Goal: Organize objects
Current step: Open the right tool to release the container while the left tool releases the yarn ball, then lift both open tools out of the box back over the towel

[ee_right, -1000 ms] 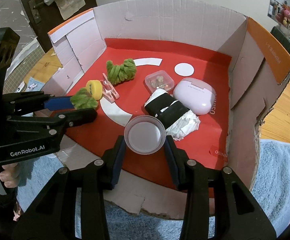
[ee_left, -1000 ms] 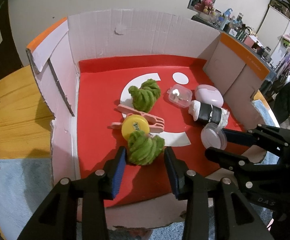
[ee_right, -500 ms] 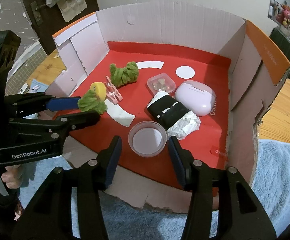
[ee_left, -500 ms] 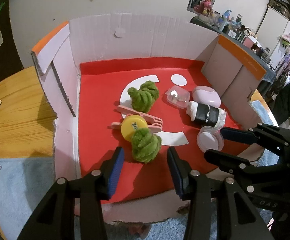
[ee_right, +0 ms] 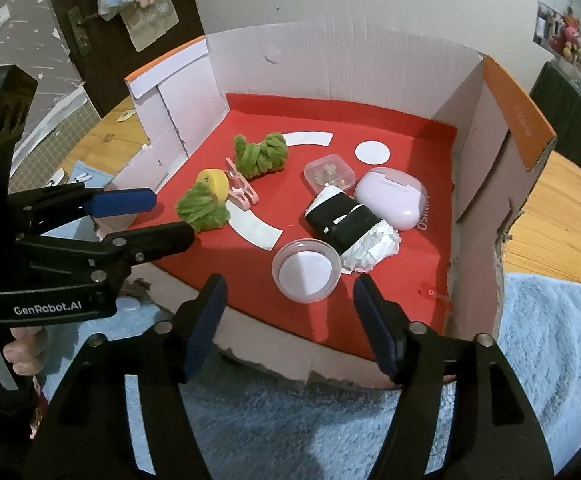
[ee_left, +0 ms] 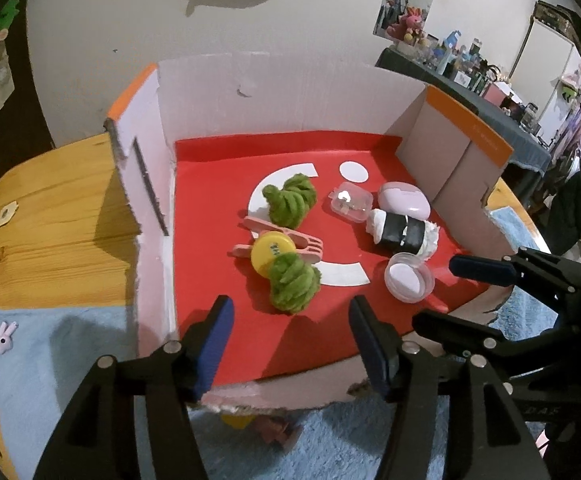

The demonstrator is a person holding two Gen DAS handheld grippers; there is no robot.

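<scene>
Looking through my left wrist camera, I see the left gripper point(ee_left: 290, 336) spread wide and holding nothing, poised over the near edge of the cardboard box point(ee_left: 274, 92). A green yarn bundle point(ee_left: 293, 287) lies on the red floor just beyond its fingertips, touching a yellow cap point(ee_left: 269, 249) that sits on a pink clip point(ee_left: 306, 245). A second green bundle point(ee_left: 288, 205) lies farther back.

Through my right wrist camera, the right gripper point(ee_right: 288, 320) is likewise wide apart and empty. A small clear round container point(ee_right: 305, 270) sits on the red floor just ahead between its fingers, touching neither. Behind it lie a black-and-white wrapped roll point(ee_right: 348, 229), a lilac case point(ee_right: 392, 197) and a clear square box point(ee_right: 329, 172).
</scene>
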